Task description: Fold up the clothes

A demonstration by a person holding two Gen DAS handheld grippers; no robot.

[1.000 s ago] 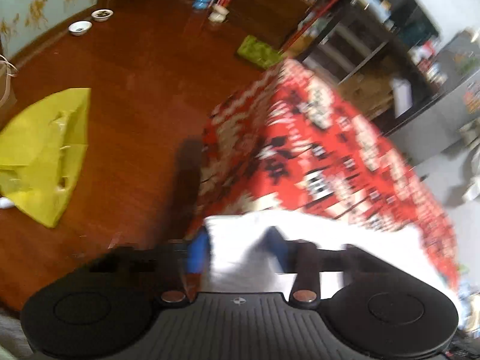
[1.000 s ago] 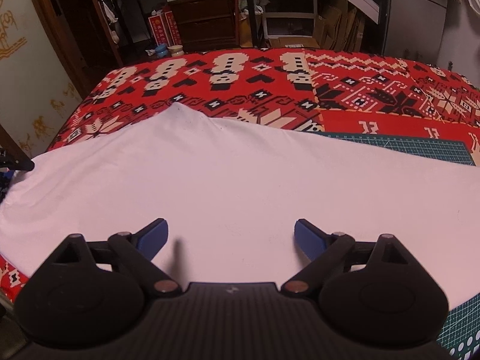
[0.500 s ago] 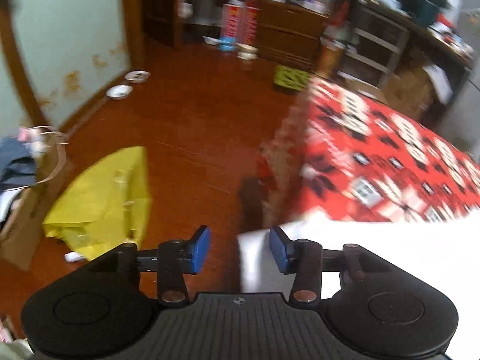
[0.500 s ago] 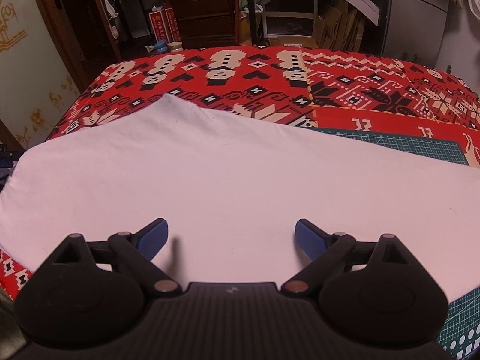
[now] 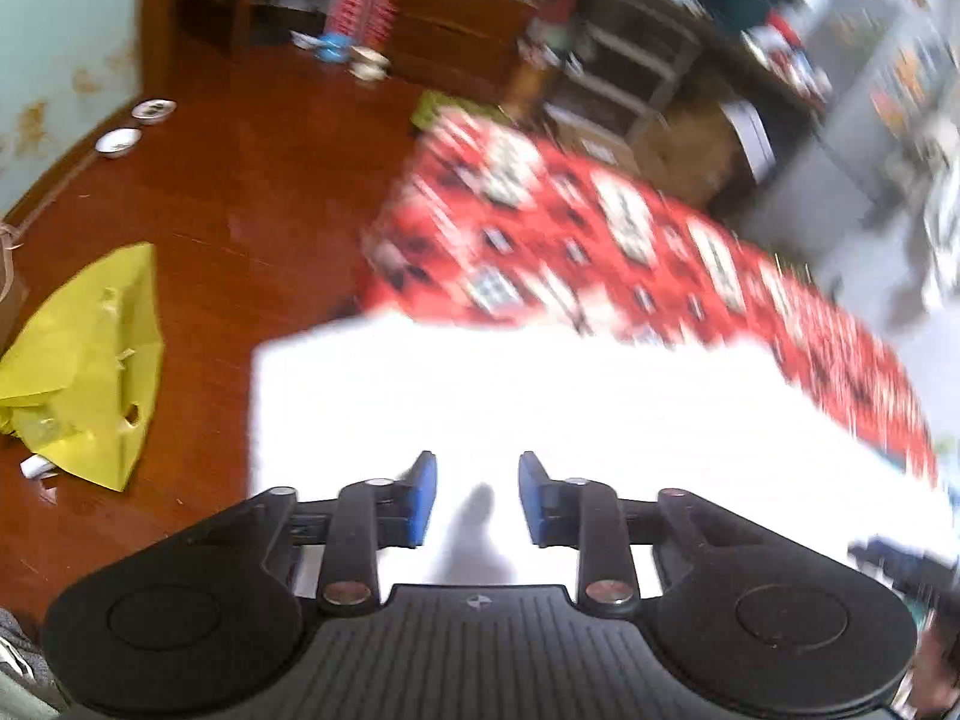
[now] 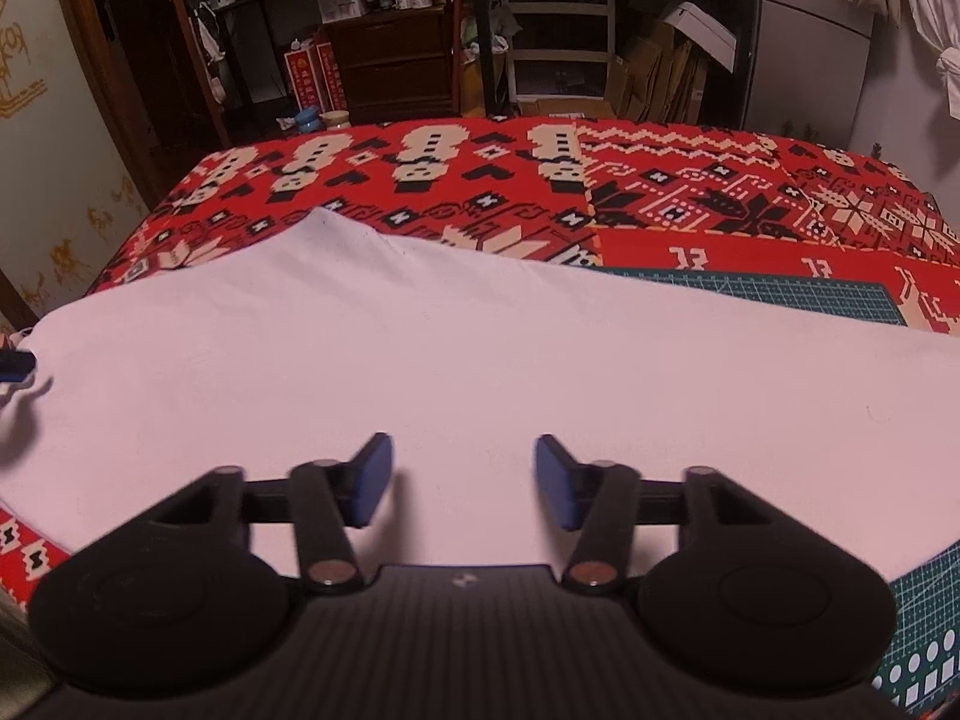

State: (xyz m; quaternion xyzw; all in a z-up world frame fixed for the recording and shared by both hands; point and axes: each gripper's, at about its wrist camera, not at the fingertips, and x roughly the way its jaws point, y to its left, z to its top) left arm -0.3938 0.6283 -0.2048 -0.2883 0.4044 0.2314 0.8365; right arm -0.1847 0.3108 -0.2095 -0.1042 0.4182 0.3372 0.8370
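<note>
Both tongs gape with nothing between them: the left gripper and right gripper hover low over the white garment, which fills mid-frame on the red patterned cloth; its left edge overhangs the floor and could slide off if tugged

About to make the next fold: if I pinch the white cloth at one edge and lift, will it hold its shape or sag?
The white cloth will probably sag: it lies limp, following the red patterned cover with soft ripples along its far edge. It looks thin, so likely light. Pushed, it would likely bunch rather than slide.
</note>
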